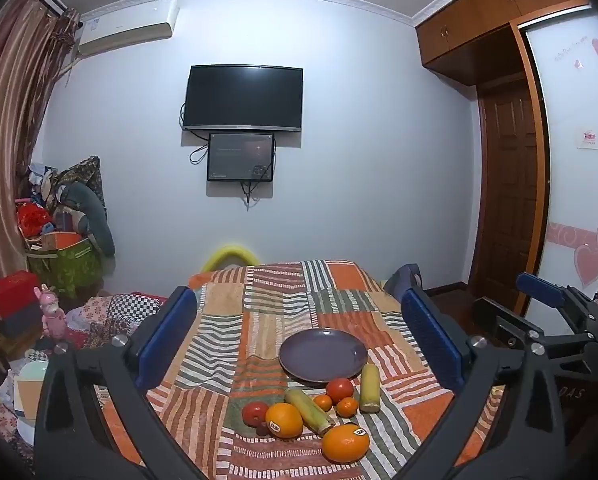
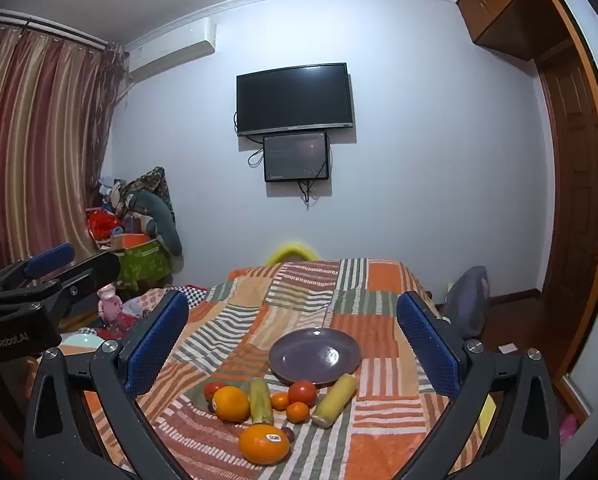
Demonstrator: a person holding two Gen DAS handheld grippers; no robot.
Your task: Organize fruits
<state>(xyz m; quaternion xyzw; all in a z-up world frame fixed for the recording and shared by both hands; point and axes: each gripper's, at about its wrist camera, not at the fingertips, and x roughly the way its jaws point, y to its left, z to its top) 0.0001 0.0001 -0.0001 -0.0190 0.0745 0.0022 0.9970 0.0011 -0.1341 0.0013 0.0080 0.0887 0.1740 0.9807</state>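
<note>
A purple plate (image 1: 323,354) (image 2: 314,355) sits empty on a patchwork cloth. In front of it lie two large oranges with stickers (image 1: 345,442) (image 1: 283,420) (image 2: 263,444) (image 2: 231,403), two tomatoes (image 1: 339,389) (image 1: 255,413) (image 2: 302,392), two small tangerines (image 1: 347,407) (image 2: 297,412), two corn cobs (image 1: 369,387) (image 1: 309,410) (image 2: 335,400) (image 2: 261,400) and a small dark fruit (image 2: 287,434). My left gripper (image 1: 299,336) is open and empty, above and short of the fruit. My right gripper (image 2: 295,340) is open and empty too.
The patchwork cloth (image 1: 259,320) covers a table that ends at the far edge near a yellow chair back (image 1: 231,256). Clutter and boxes (image 1: 59,248) stand at the left, a wooden door (image 1: 507,200) at the right.
</note>
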